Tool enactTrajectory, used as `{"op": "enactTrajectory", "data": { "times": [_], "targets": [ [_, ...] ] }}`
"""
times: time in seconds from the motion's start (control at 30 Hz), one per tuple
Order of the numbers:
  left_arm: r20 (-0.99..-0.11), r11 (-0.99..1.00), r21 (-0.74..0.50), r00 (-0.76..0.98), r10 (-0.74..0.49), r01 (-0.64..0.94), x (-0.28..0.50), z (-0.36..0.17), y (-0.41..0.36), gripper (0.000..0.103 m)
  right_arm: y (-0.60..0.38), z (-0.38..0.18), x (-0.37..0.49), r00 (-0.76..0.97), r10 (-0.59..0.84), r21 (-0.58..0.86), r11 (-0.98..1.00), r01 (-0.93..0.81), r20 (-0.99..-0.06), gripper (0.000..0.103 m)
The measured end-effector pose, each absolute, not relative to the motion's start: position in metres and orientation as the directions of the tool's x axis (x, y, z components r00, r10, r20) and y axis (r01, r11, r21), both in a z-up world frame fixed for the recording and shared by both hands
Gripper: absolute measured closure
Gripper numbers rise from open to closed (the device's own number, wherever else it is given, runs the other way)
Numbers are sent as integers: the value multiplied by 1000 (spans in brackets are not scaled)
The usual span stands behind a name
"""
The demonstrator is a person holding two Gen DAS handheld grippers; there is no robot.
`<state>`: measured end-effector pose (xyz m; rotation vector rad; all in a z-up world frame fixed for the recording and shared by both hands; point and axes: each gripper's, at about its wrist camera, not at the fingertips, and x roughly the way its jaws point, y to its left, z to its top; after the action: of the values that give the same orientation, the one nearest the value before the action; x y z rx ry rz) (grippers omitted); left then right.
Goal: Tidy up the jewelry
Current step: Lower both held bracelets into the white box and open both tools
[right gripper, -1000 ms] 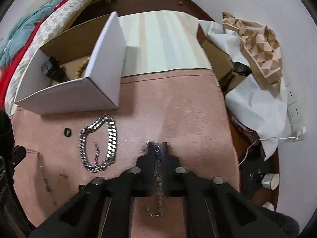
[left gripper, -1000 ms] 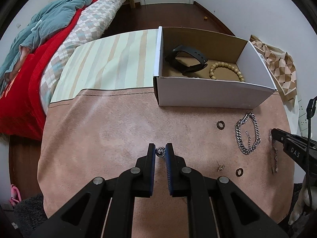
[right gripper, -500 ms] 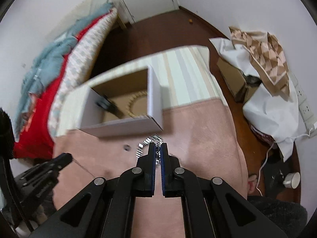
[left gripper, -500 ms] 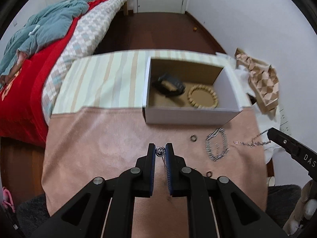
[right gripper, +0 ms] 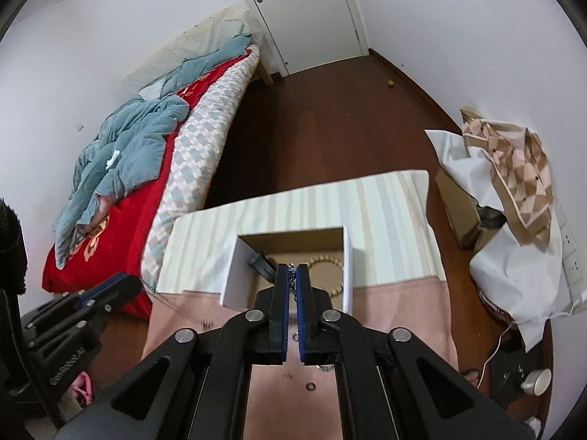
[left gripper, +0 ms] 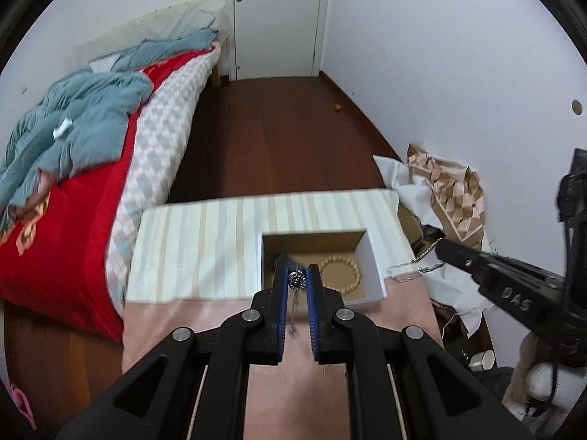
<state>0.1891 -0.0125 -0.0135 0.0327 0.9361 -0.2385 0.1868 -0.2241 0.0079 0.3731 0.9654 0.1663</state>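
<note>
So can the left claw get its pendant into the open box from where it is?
Probably yes. The left claw, shut on the pendant, hangs just short of the open box, whose top is uncovered; the right claw stands off to the side.

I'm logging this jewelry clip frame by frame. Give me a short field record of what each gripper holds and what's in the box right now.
left gripper: shut on a round pendant, its thin chain hanging down between the fingers
right gripper: shut on a silver chain
box: open, white outside, on the table
in box: bead bracelet and a dark strap item, partly hidden
on pink mat: small ring, other small pieces unclear
height: both grippers raised above the table, near the box
</note>
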Motion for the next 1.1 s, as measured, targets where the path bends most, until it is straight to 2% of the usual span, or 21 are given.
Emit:
{"op": "enactTrajectory", "data": {
  "times": [0.33, 0.6, 0.8, 1.0, 1.1],
  "targets": [
    [-809, 973, -68, 559, -183, 221, 241, -16, -15, 96, -211, -9, 240, 507, 320, 377, 926, 10, -800, 102],
    [-867, 976, -82, 468, -170, 202, 264, -66, -14, 96, -197, -56, 285, 411, 323, 357, 934, 5, -852, 102],
    [-898, 973, -141, 391, -203, 182, 270, -96, -10, 96, -187, -80, 311, 353, 325, 346, 938, -5, -877, 102],
    [-912, 974, -157, 356, -205, 161, 281, -107, -6, 95, -180, -90, 329, 308, 375, 390, 921, -12, -875, 102],
    [-924, 983, -132, 343, -168, 127, 285, -111, -2, 91, -177, -99, 338, 238, 439, 452, 892, 0, -867, 101]
  ]
}}
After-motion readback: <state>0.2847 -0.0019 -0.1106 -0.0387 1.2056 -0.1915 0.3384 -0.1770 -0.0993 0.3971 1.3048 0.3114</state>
